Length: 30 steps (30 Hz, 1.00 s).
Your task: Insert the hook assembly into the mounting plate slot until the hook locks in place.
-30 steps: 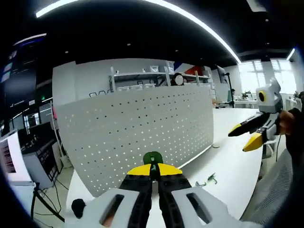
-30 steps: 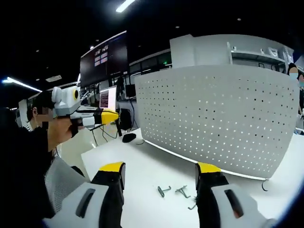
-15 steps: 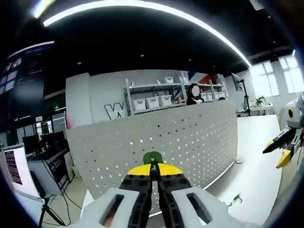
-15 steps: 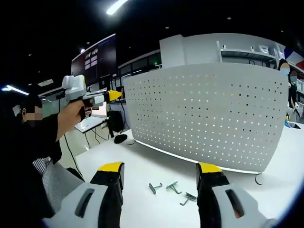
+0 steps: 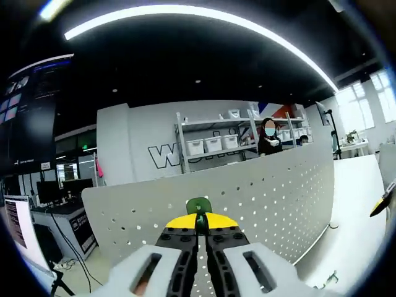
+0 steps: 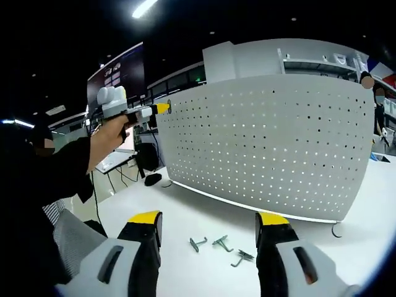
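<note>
Over on the left of the right gripper view, left gripper [image 6: 162, 108] held up high in a hand [image 6: 110, 133], yellow tips right at the top left corner of the white pegboard [image 6: 272, 148]. In its own view, clamped tight on a small green piece [image 5: 198, 206], probably the hook's head, rest hidden. Right gripper [image 6: 209, 229] spread wide, gripping nothing. Spare hooks [image 6: 218, 245] lying flat on the white table [image 6: 185, 216] between its jaws, shanks pointing different ways.

Left gripper [image 5: 198, 218] (fingers closed on green hook [image 5: 198, 206]) before pegboard [image 5: 272, 198]
</note>
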Tool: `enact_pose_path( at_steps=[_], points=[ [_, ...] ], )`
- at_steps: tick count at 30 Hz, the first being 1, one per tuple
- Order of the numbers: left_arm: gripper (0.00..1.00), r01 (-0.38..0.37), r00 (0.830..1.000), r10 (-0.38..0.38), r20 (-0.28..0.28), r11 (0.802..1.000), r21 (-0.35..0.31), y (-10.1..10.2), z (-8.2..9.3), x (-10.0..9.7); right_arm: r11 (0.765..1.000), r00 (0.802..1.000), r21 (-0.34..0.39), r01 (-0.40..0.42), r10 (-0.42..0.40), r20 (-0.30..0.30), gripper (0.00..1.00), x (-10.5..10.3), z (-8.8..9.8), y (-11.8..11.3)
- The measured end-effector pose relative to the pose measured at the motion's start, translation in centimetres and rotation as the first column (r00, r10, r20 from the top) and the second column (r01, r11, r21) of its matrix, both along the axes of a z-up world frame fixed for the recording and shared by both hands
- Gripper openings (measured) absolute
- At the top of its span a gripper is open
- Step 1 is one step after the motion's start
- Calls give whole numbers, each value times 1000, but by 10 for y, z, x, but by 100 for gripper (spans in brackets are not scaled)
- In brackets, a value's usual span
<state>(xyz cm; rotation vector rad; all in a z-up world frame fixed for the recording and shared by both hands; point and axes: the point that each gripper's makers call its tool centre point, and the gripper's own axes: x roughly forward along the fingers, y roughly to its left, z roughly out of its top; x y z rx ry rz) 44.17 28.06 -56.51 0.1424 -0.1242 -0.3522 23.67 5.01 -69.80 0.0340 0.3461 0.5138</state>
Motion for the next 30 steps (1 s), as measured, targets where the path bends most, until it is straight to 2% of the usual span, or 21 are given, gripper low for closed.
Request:
enact_pose_path(
  at_steps=[13, 21, 30],
  points=[
    [3, -49, 996, 48, 76, 999, 12, -3, 1, 24, 1000, 1000, 4, 2, -2, -12, 59, 7, -3, -4],
    [3, -62, 996, 63, 70, 998, -9, -3, -3, 34, 1000, 1000, 6, 10, -10, -16, 58, 10, -5, -8],
    [3, -79, 994, 77, 73, 997, 17, -1, -6, 37, 1000, 1000, 12, 8, -8, -20, 58, 11, -7, -7]
  ],
)
